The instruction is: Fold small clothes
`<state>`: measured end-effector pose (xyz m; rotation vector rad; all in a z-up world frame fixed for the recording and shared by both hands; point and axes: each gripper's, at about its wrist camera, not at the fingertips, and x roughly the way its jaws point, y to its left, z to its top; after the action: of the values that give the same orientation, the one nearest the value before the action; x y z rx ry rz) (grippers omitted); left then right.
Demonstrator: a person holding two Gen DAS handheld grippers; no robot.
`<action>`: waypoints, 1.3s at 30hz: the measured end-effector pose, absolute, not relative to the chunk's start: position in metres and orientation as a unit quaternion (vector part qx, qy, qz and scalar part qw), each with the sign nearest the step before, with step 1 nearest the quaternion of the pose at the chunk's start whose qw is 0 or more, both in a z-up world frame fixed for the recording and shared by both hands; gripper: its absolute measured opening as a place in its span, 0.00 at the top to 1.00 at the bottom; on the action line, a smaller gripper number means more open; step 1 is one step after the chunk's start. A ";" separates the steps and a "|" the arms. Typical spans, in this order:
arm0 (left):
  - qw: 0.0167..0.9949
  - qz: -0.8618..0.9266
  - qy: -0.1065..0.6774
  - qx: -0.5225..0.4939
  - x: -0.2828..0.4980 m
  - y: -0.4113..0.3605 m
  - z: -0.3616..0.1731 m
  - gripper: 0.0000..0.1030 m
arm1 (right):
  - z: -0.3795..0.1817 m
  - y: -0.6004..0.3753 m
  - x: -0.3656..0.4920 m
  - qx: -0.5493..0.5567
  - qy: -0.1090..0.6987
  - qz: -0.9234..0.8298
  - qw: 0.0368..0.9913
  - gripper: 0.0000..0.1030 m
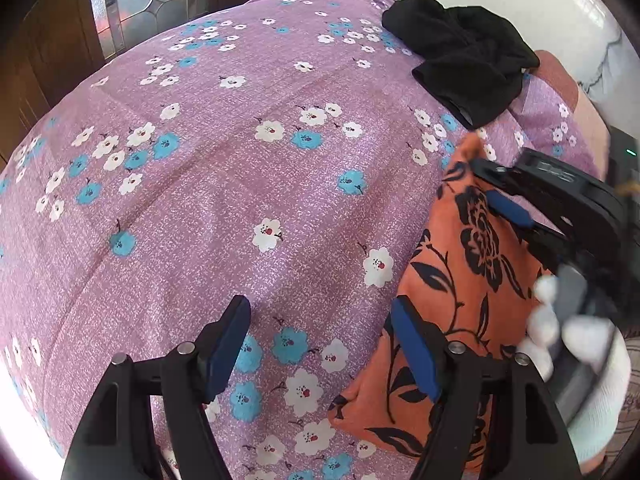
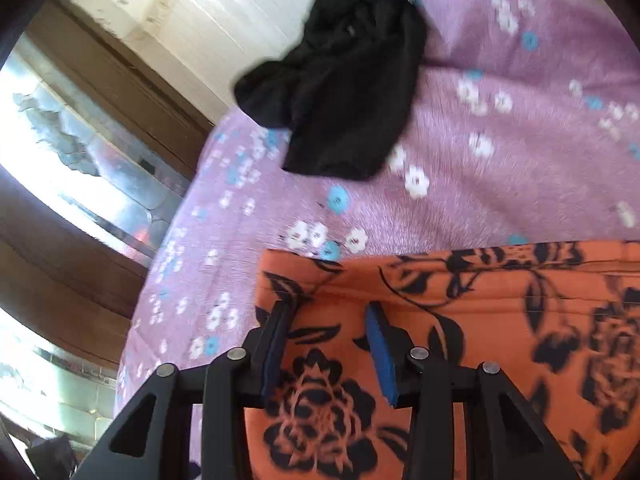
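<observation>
Fingers of the left gripper gape empty; right gripper fingers half-open over the orange cloth, unclamped. Soft, light: pinch a hemmed corner.

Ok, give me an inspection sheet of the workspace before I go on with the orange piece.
Surface: purple floral bedsheet, a few creases.
Job's things: orange black-flowered garment, lying flat with a straight top edge; black garment crumpled further back.
Clutter: nothing seen.
Grippers: left gripper open over the sheet, one finger above the orange edge; right gripper over the orange cloth, grip unclear.
Cables: nothing seen.
Surroundings: wooden door with glass panel, white wall.
</observation>
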<state>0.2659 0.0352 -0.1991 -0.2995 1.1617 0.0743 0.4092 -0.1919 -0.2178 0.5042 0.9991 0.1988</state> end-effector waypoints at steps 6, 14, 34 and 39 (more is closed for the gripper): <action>0.833 0.038 0.534 -0.143 0.269 0.033 -0.194 0.29 | -0.199 -0.224 0.377 0.281 0.424 0.093 0.856 0.58; 0.871 -0.003 0.479 -0.109 0.256 0.004 -0.170 0.29 | -0.156 -0.385 0.293 0.262 0.378 -0.047 0.887 0.58; 0.867 -0.004 0.499 -0.006 0.264 -0.036 -0.190 0.15 | -0.177 -0.528 0.170 0.344 0.313 -0.132 0.875 0.61; 0.874 -0.028 0.484 -0.002 0.254 -0.041 -0.181 0.15 | -0.170 -0.496 0.109 0.341 0.324 -0.076 0.879 0.58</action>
<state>0.2535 -0.0408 -0.1812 -0.0041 1.0114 -0.0590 0.1090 -0.4960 -0.1696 0.7111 0.6748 -0.1584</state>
